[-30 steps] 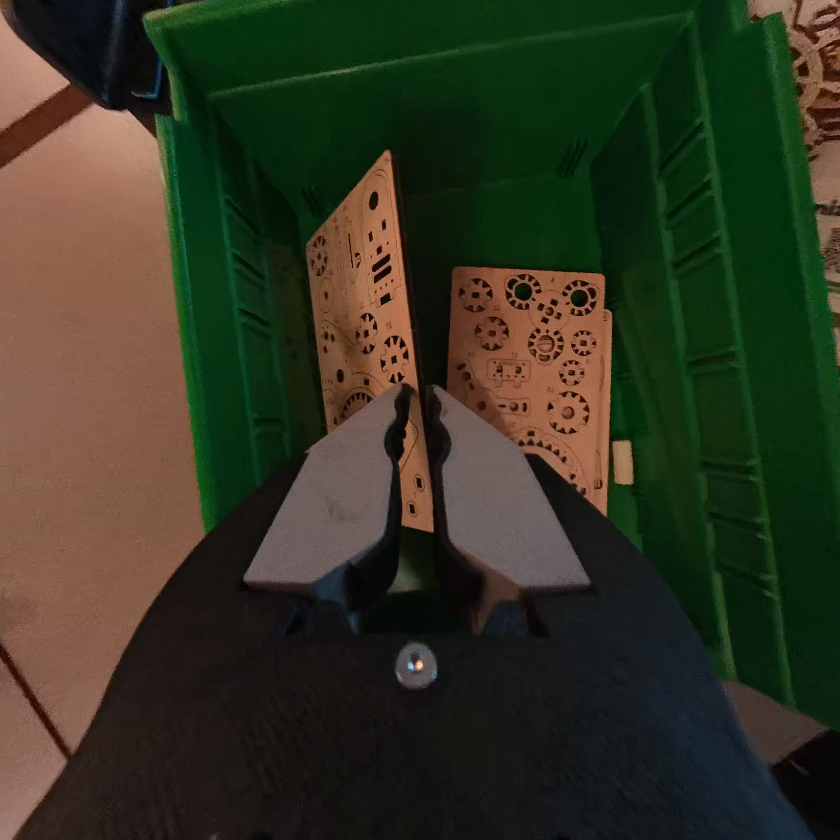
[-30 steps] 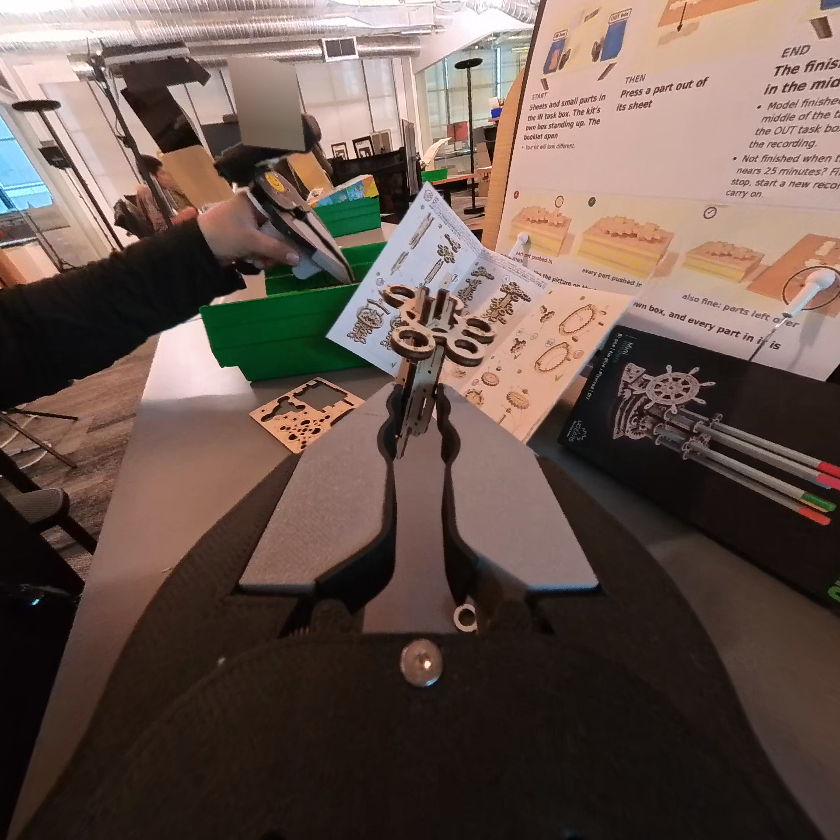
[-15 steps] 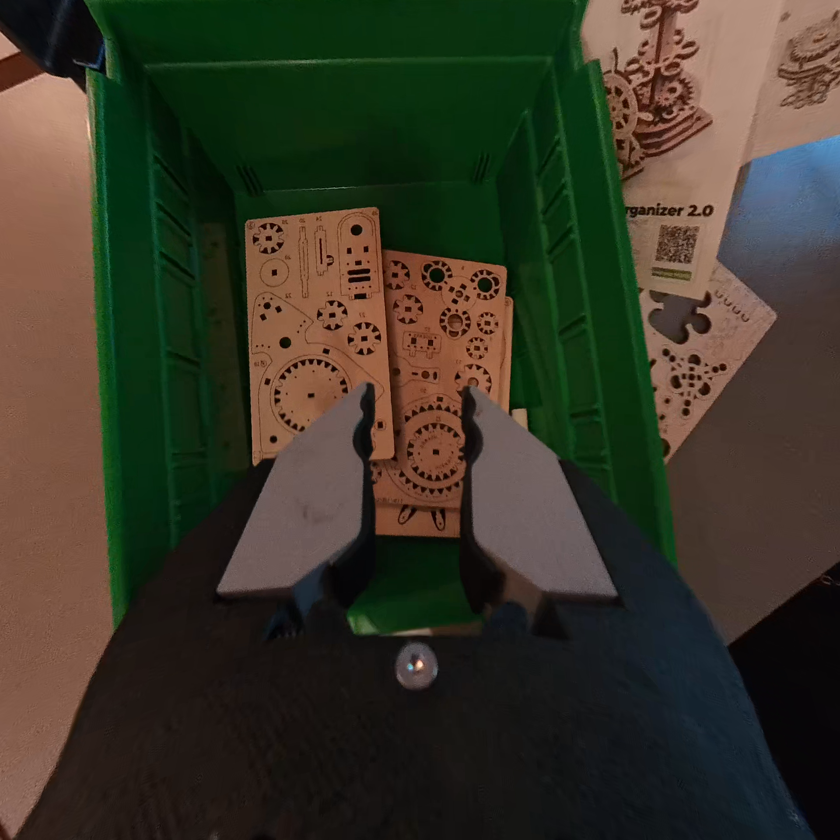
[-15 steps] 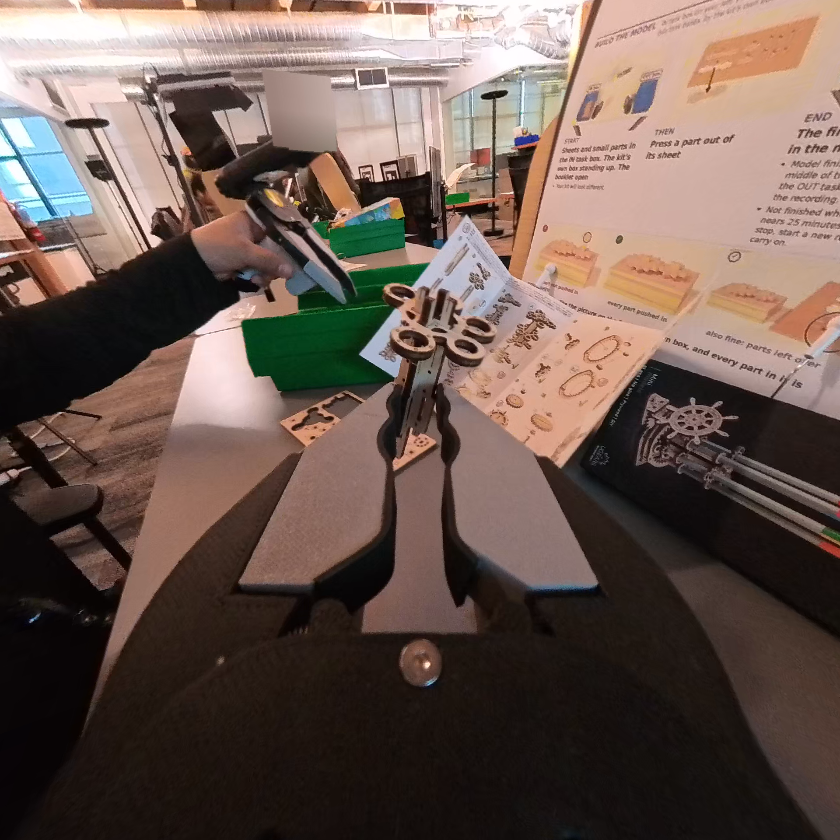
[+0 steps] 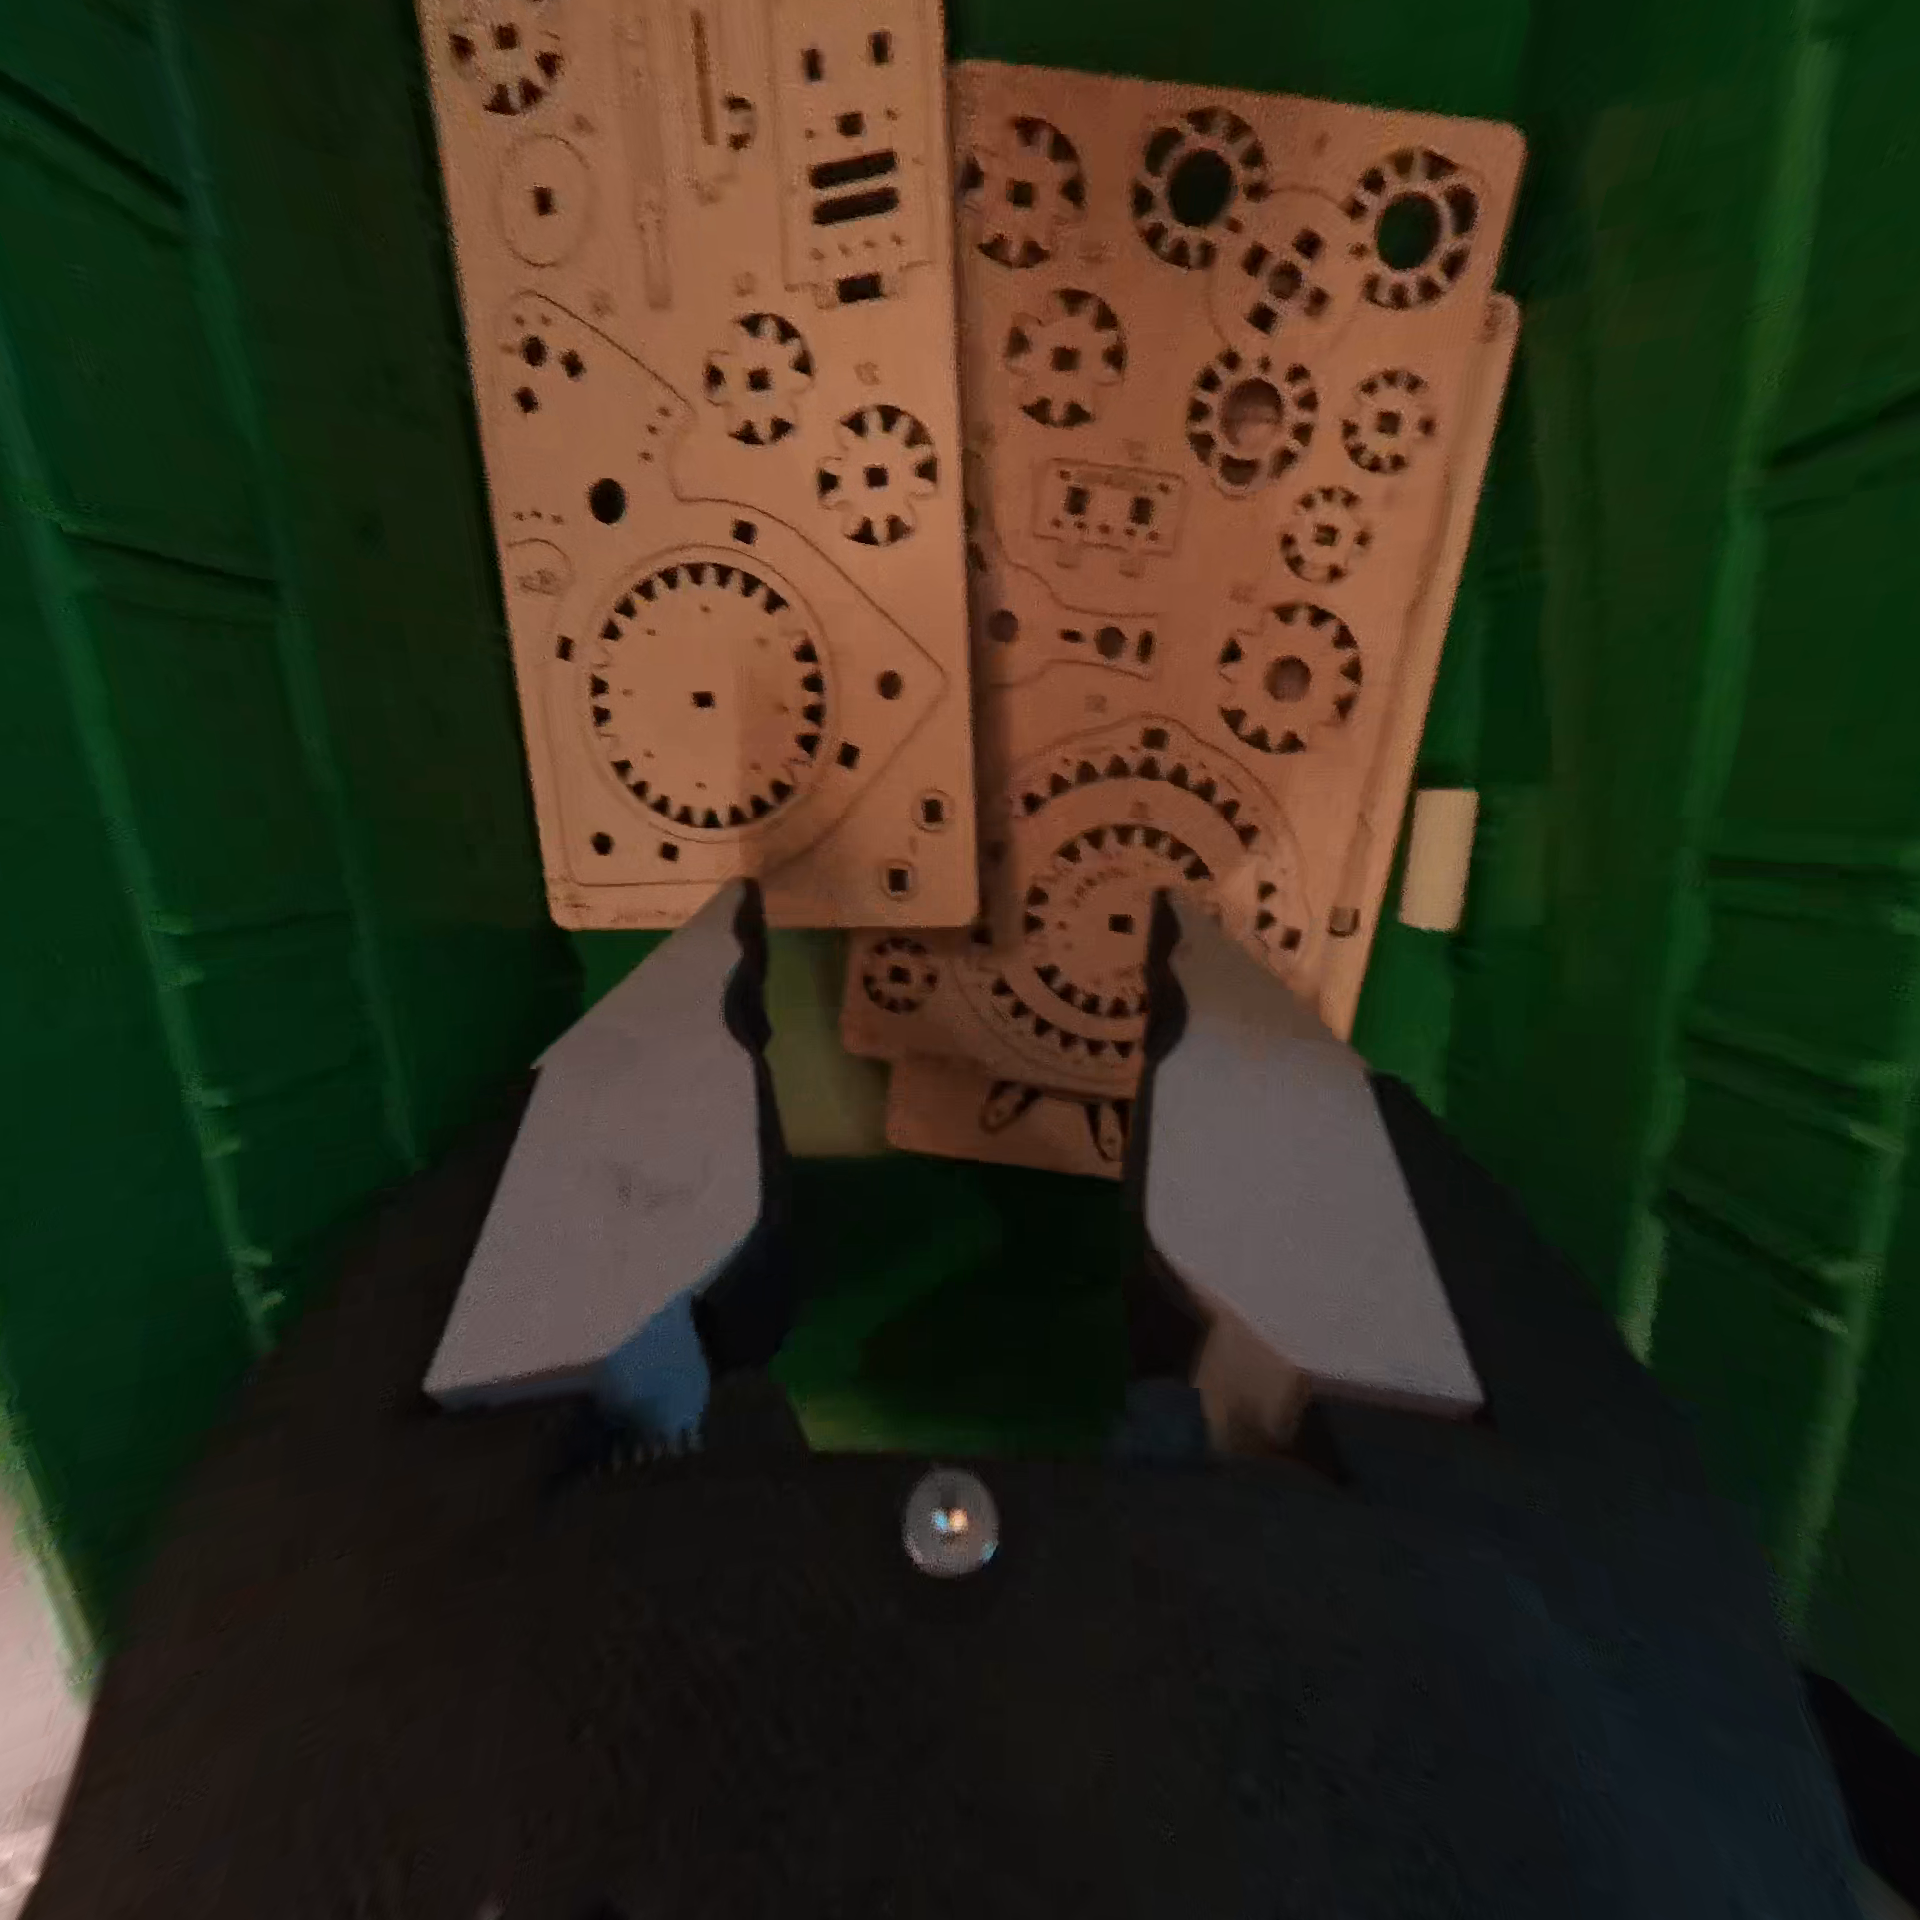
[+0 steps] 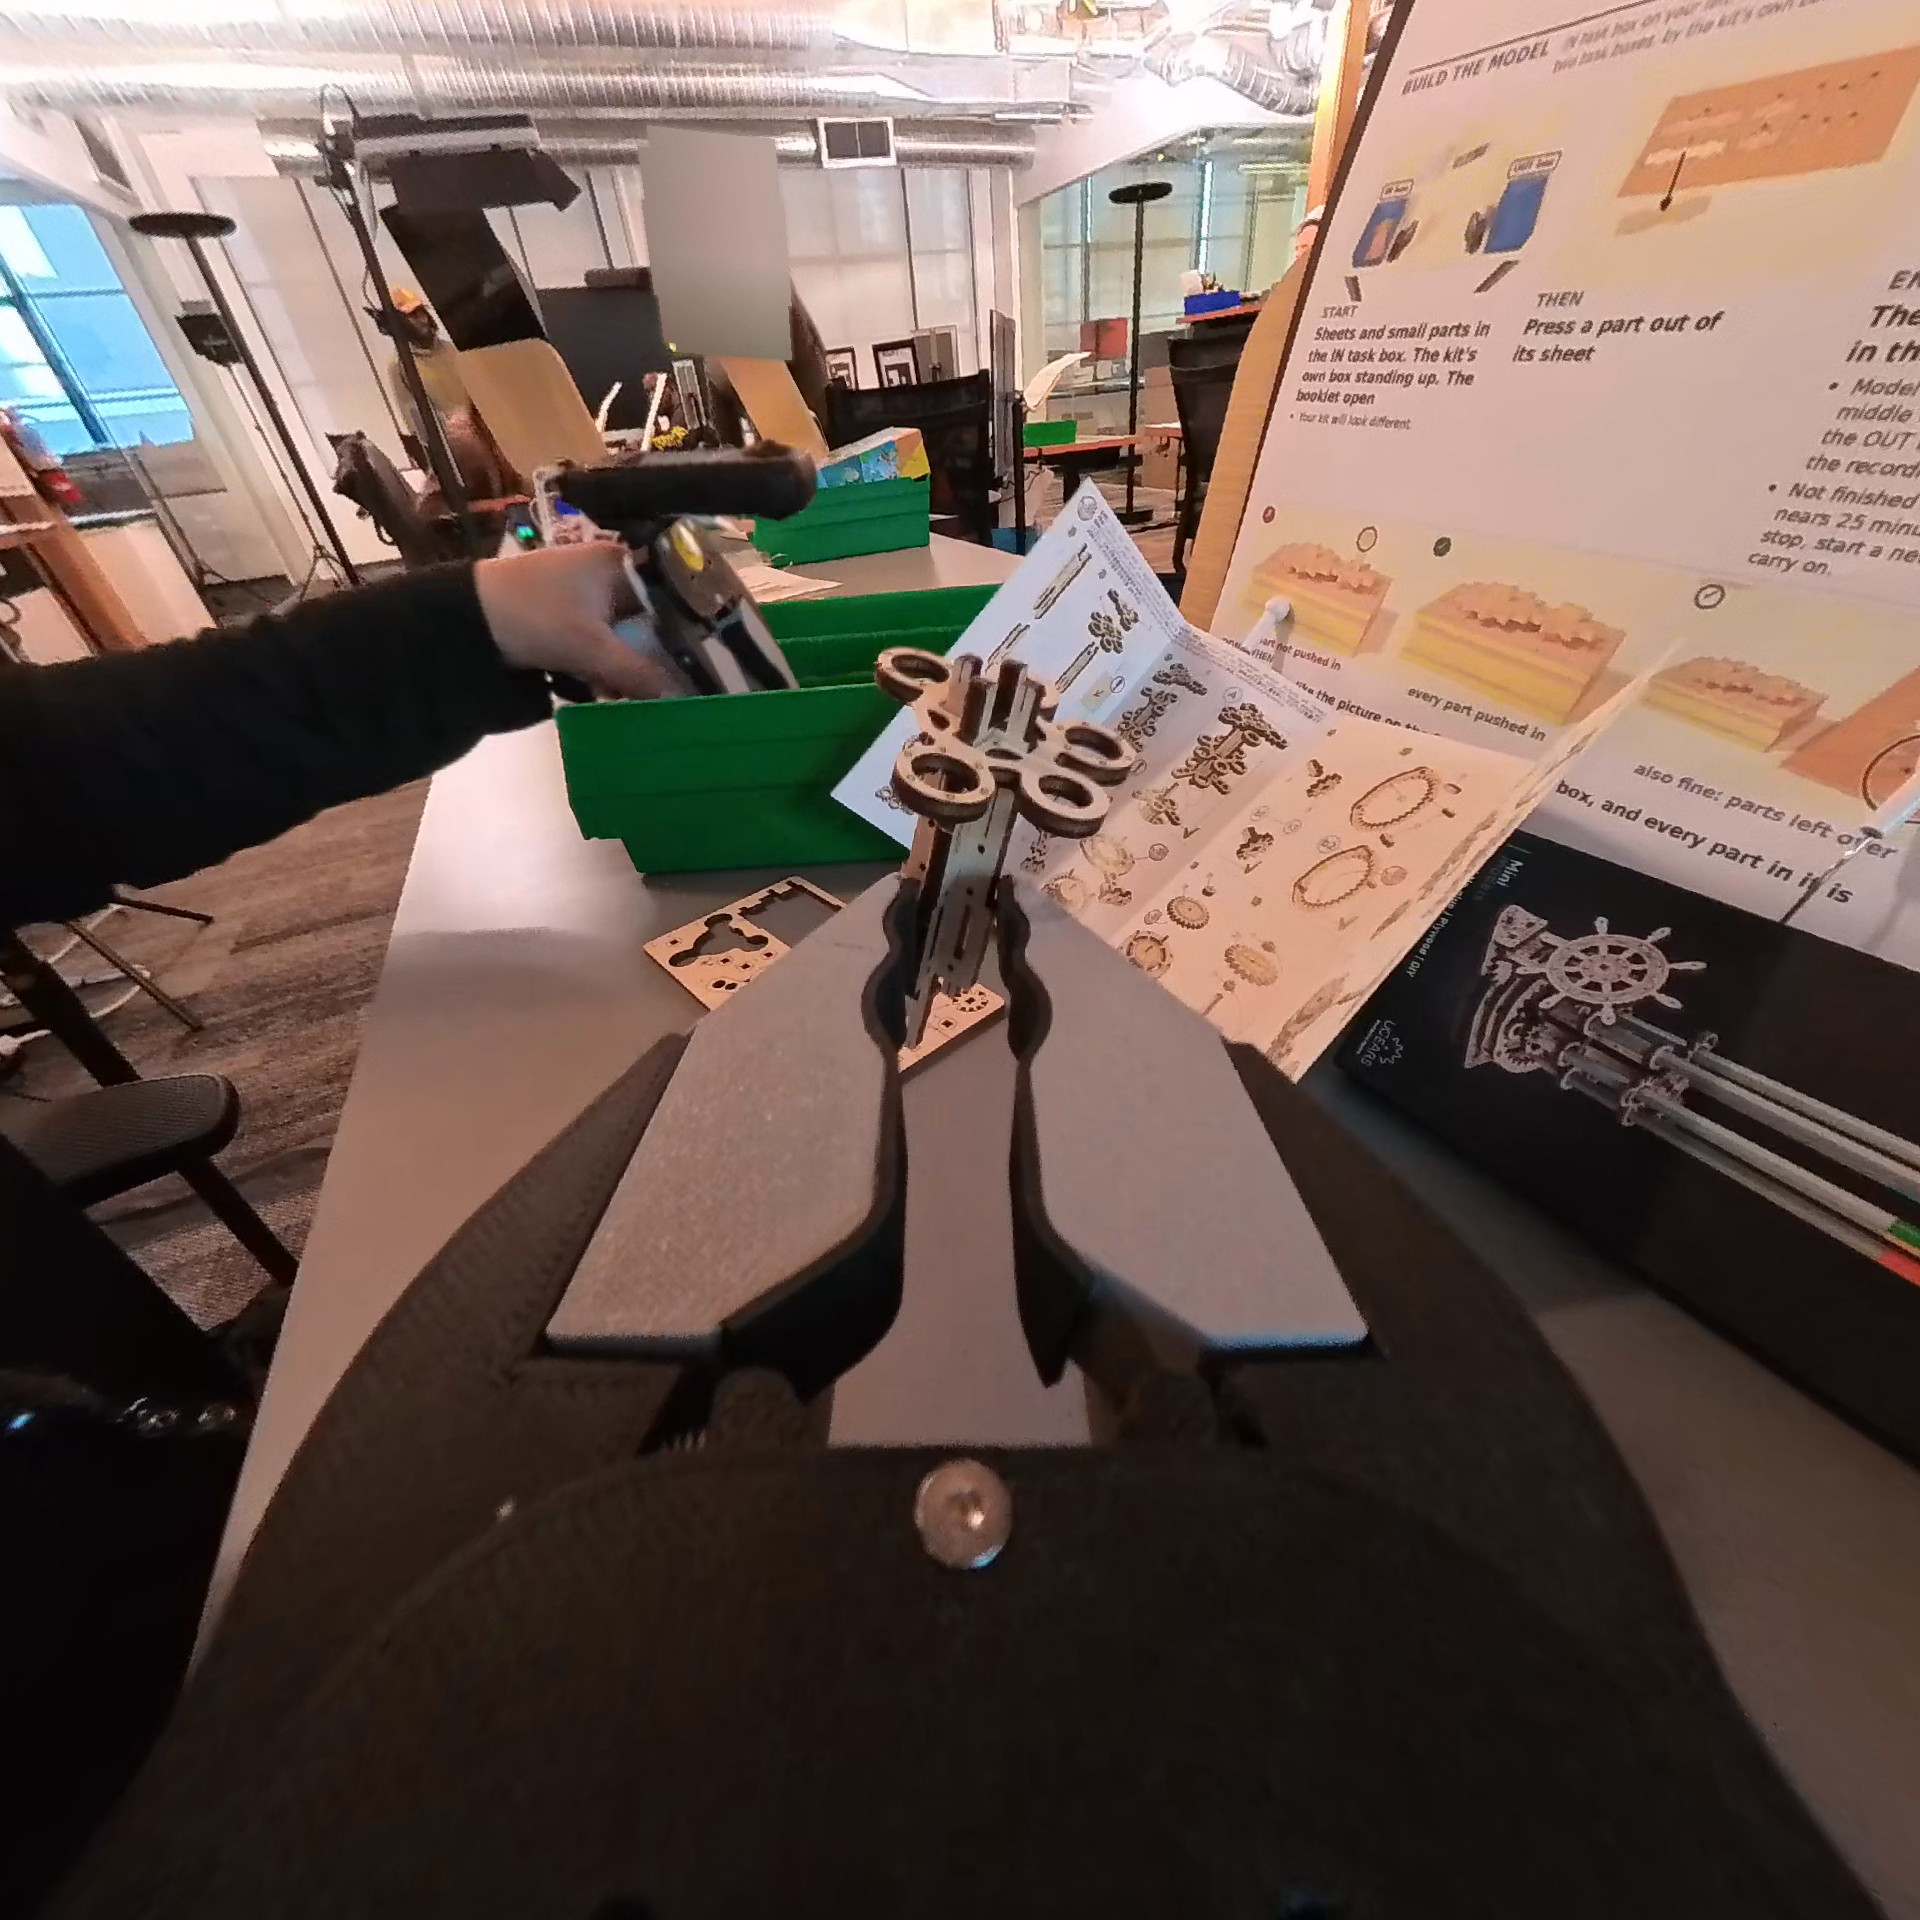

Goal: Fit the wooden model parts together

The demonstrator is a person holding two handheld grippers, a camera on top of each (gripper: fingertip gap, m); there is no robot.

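Your left gripper is spread wide with nothing in it, down inside the green box over the flat wooden sheets, while your right gripper pinches the little wooden model above the table.

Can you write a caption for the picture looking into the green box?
Open left gripper reaches into the green bin above overlapping wooden part sheets.

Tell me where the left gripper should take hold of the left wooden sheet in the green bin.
Grip the left wooden sheet by its near bottom edge, coming from the open left gripper's side. That edge sits clear above the green bin floor; its right edge overlaps another sheet.
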